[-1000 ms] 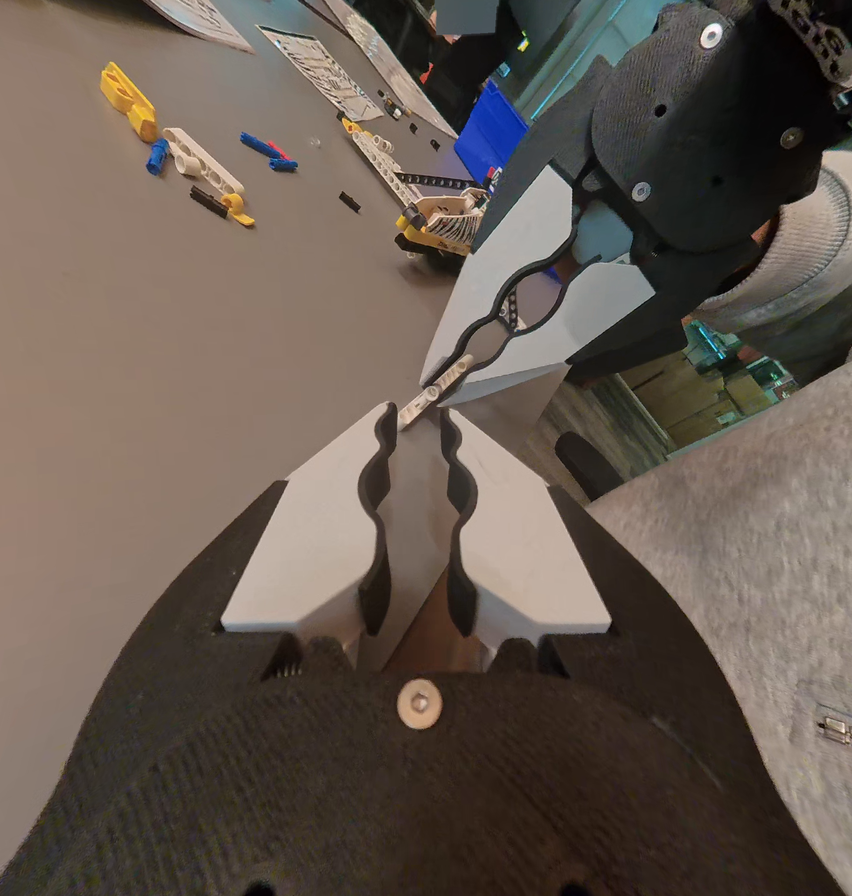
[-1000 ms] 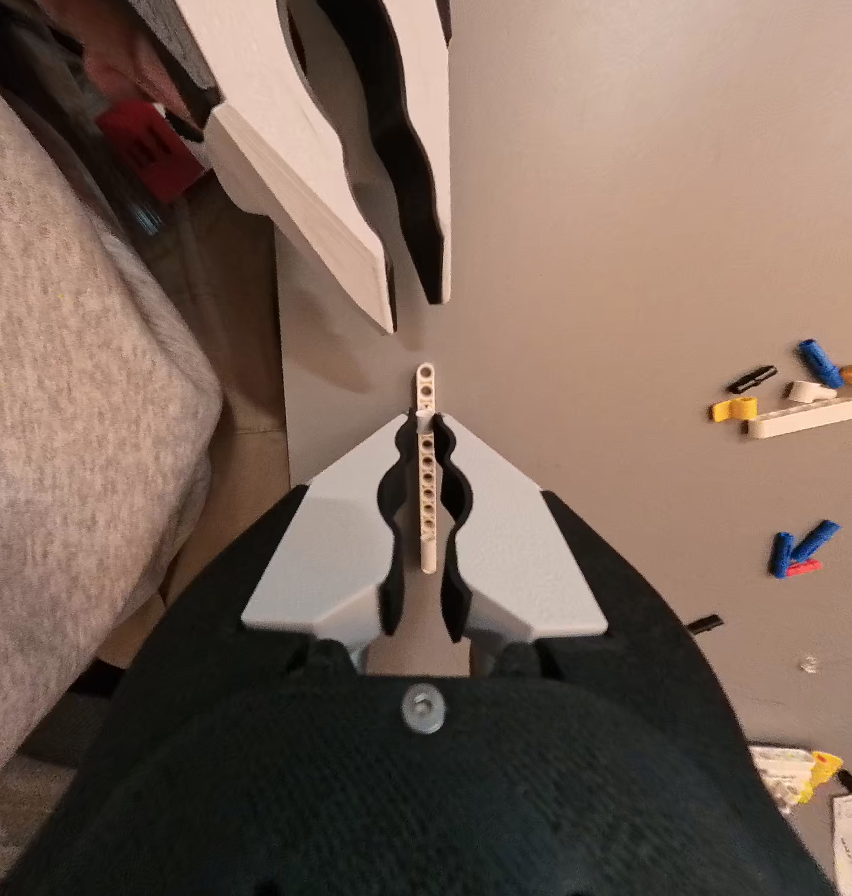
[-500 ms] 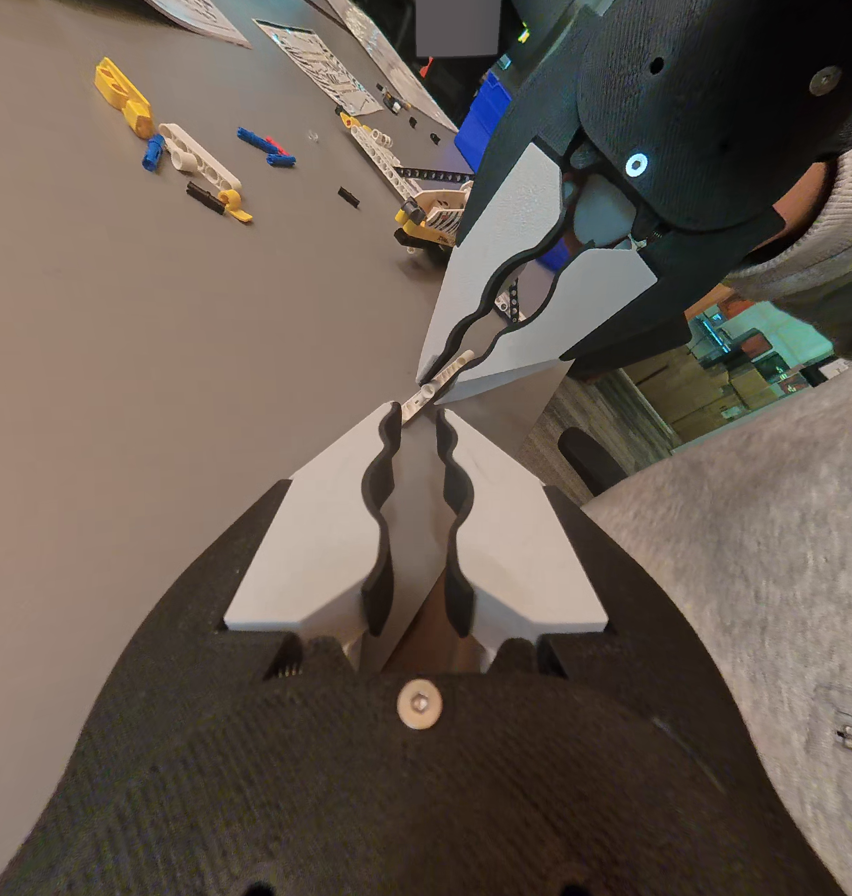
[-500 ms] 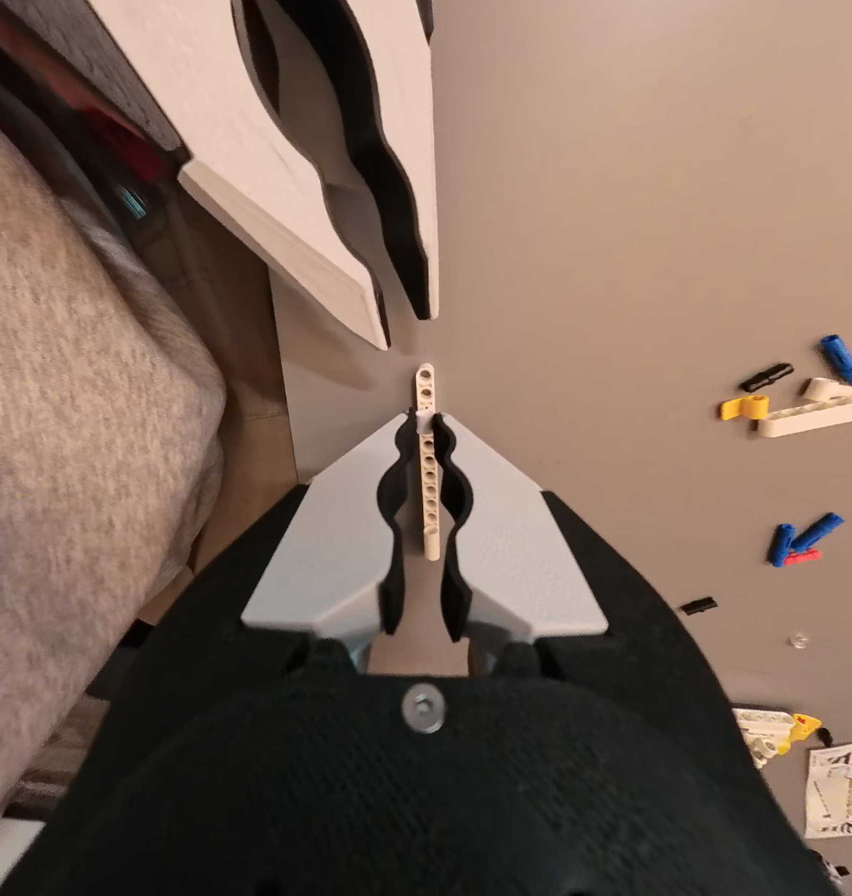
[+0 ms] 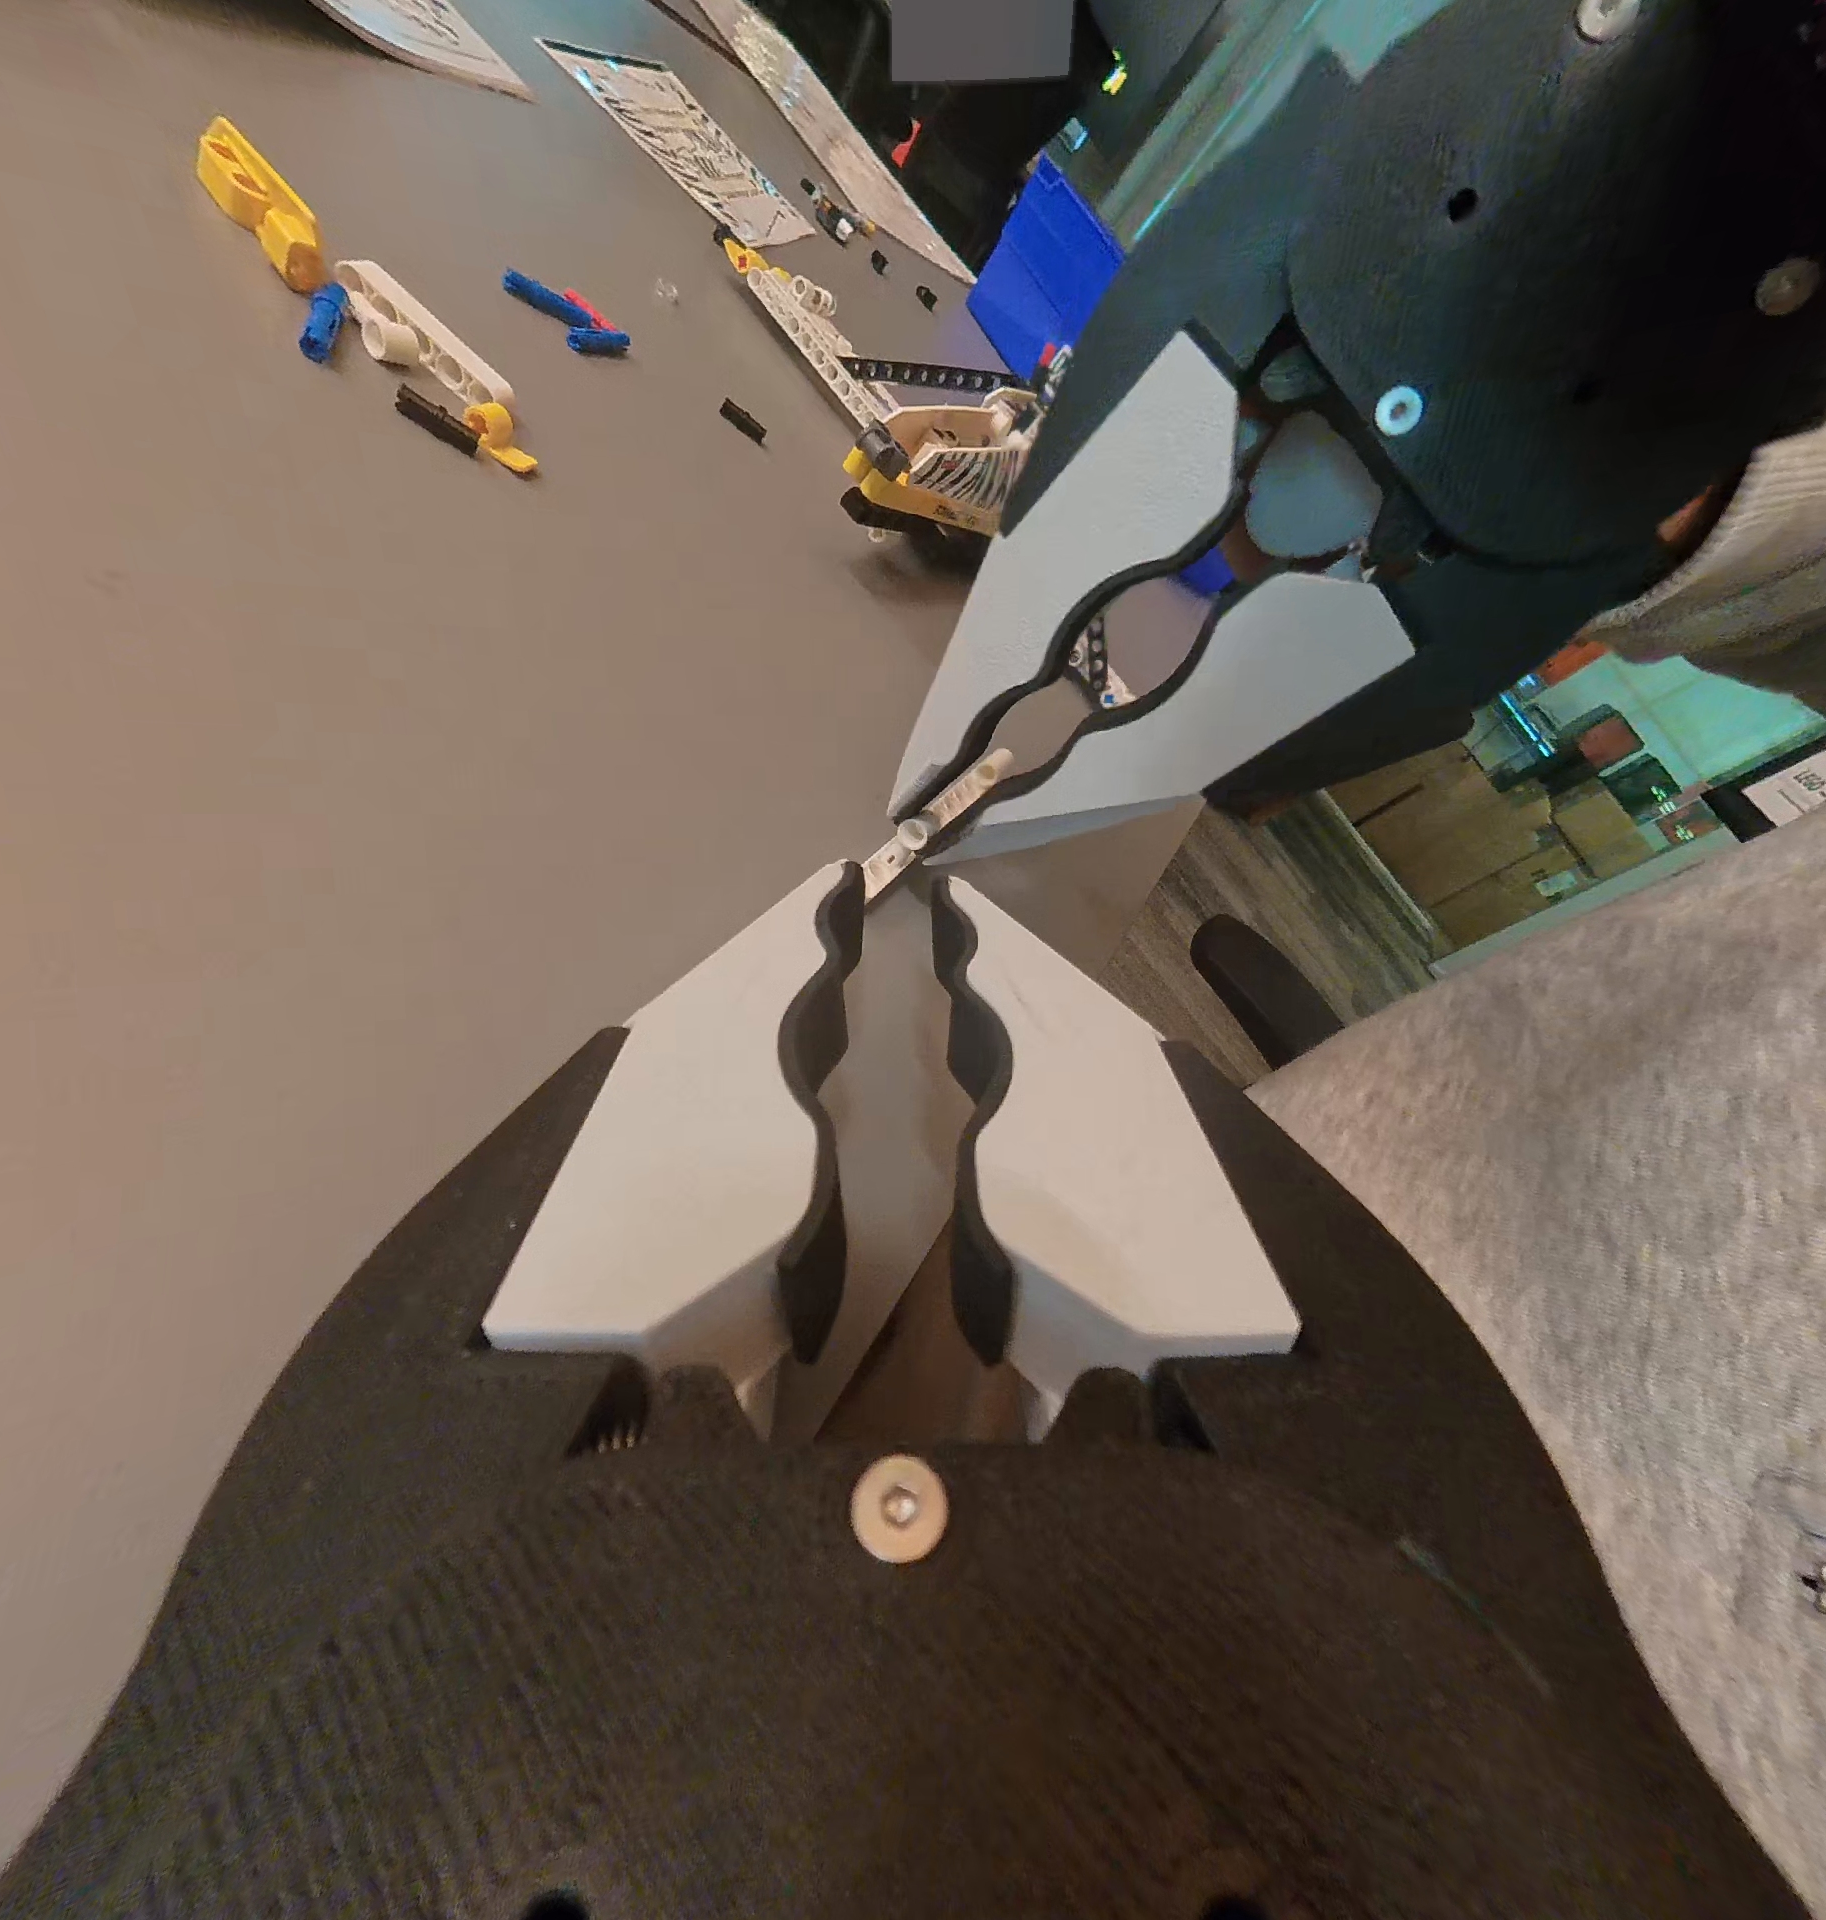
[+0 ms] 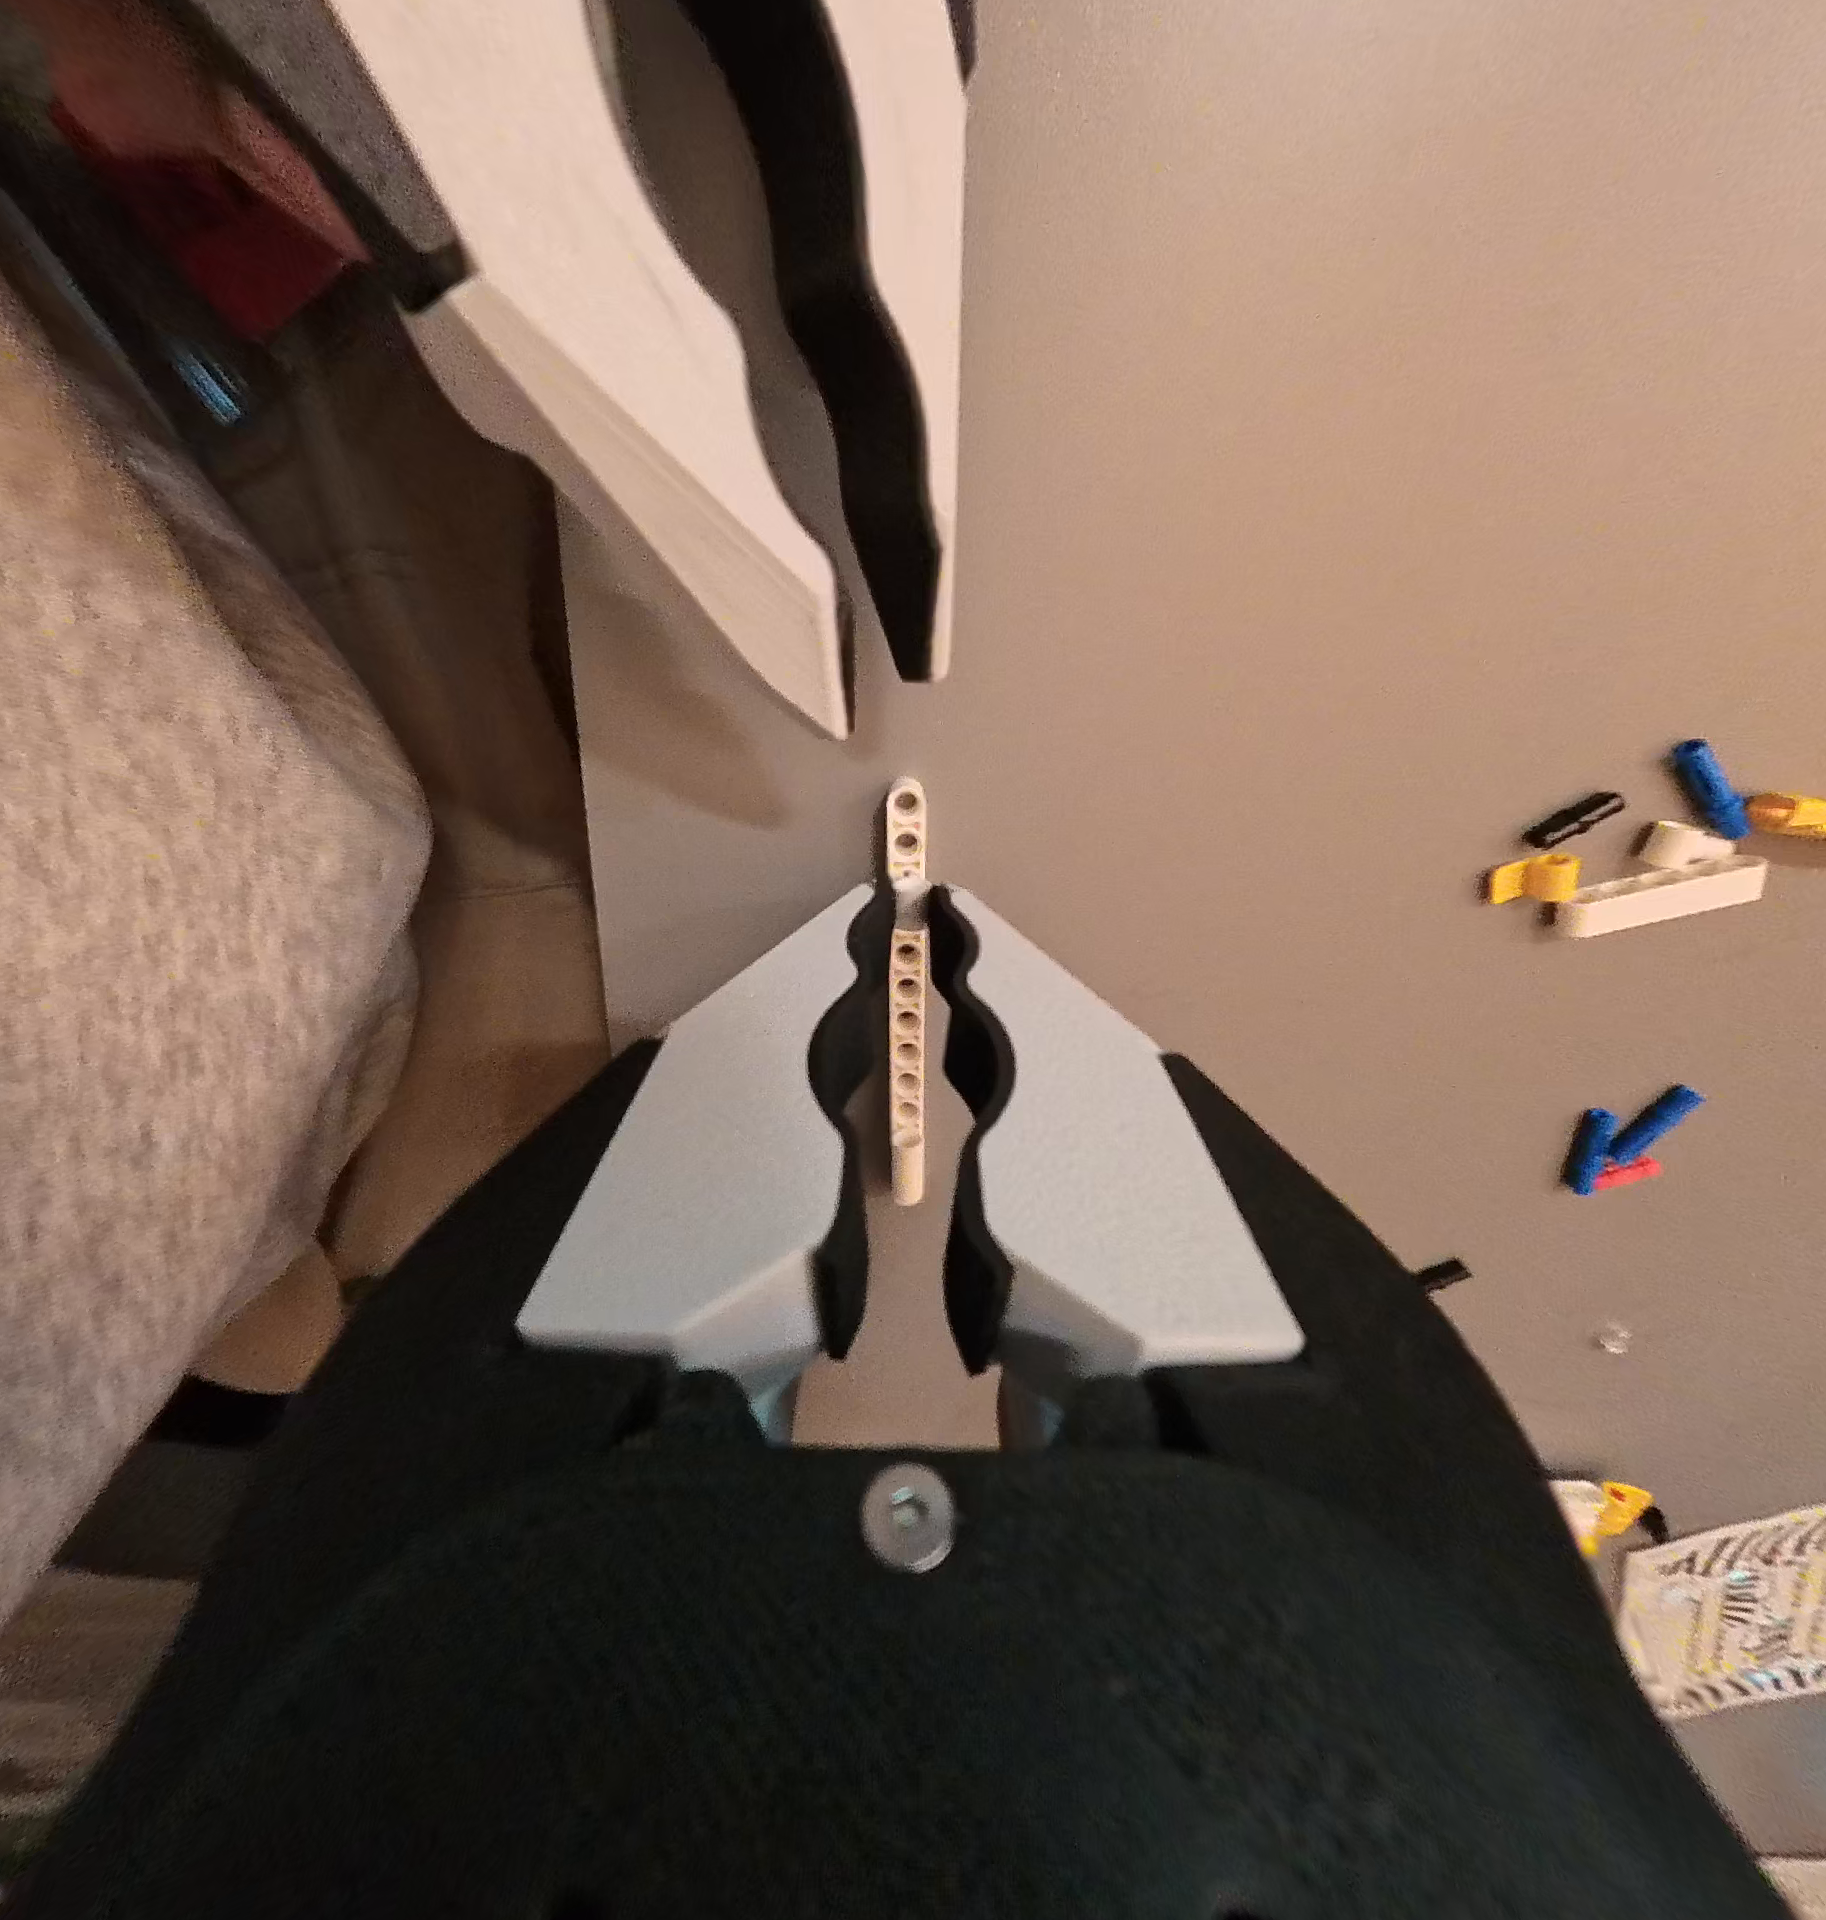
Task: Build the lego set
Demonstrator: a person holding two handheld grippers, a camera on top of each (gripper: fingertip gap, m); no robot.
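My right gripper point(image 6: 907, 902) is shut on a long white holed beam point(image 6: 907, 1039) that runs along its jaws. The beam's end sticks out past the tips, and a small grey pin point(image 6: 911, 896) sits in it at the tips. In the left wrist view the right gripper point(image 5: 940, 821) comes in from the upper right with the beam point(image 5: 956, 795). My left gripper point(image 5: 893, 883) is open and empty, its tips right at the beam's free end. In the right wrist view the left gripper point(image 6: 883, 696) stands just beyond that end, apart from it.
Loose parts lie on the grey table point(image 5: 317, 779): a yellow piece point(image 5: 254, 197), a white beam point(image 5: 426, 332), blue pins point(image 5: 566, 312) and a black pin point(image 5: 436, 419). A partly built model point(image 5: 940, 478) and printed sheets point(image 5: 680, 156) lie farther back. The person's grey clothing point(image 5: 1563, 1247) is by the table edge point(image 6: 582, 790). Some 4 centimetres of space lies between my two pairs of fingers. The black pin point(image 5: 436, 419) sits 12 centimetres or so from the ends of my right fingers. It is also in sight in the right wrist view point(image 6: 1562, 808).
The right gripper has tilted and shifted a little while still holding the beam. The left gripper's tips have stayed at the beam's free end, a touch closer. Both jaws are as before.
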